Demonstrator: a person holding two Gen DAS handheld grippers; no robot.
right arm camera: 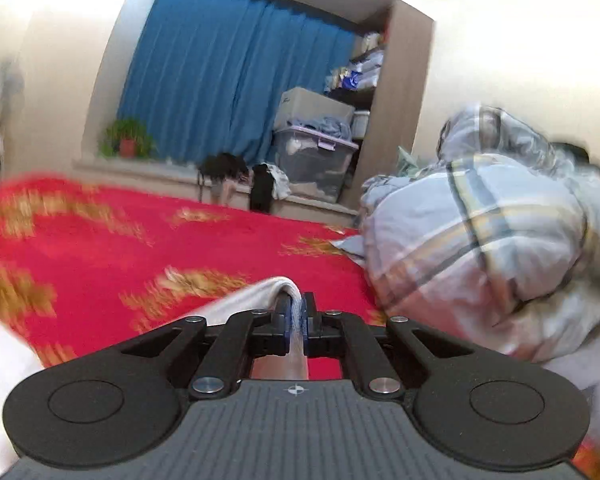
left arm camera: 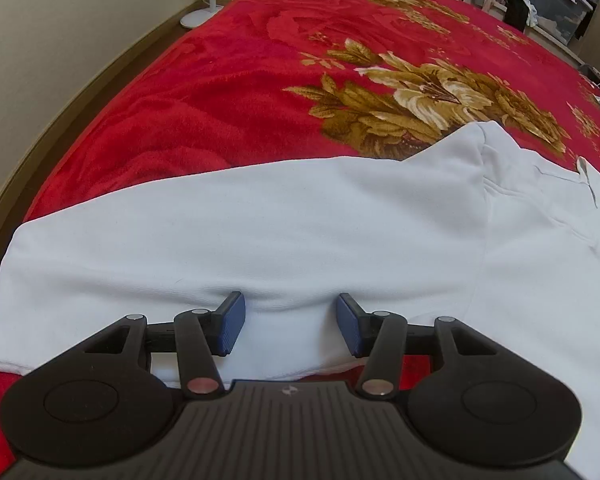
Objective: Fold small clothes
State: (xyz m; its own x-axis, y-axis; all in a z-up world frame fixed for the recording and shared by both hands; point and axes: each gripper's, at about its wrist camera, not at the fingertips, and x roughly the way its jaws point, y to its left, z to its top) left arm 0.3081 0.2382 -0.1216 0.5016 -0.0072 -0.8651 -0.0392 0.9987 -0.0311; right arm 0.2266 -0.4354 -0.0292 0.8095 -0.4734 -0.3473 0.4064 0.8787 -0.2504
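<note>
Looking down our left gripper [left arm camera: 291,322], we see its blue pads [left arm camera: 233,322] standing apart, pressed down onto the near edge of the white shirt [left arm camera: 284,232] with a band of cloth between them but not pinched. The shirt lies spread flat on the red flowered blanket [left arm camera: 204,92], its collar end toward the blanket's gold flower. Our right gripper [right arm camera: 297,318] is clamped tight on a fold of the same white shirt [right arm camera: 260,294], lifted just above the blanket [right arm camera: 112,248]. Beside the blanket's right edge sits a heaped plaid quilt [right arm camera: 480,240]; that view is blurred.
</note>
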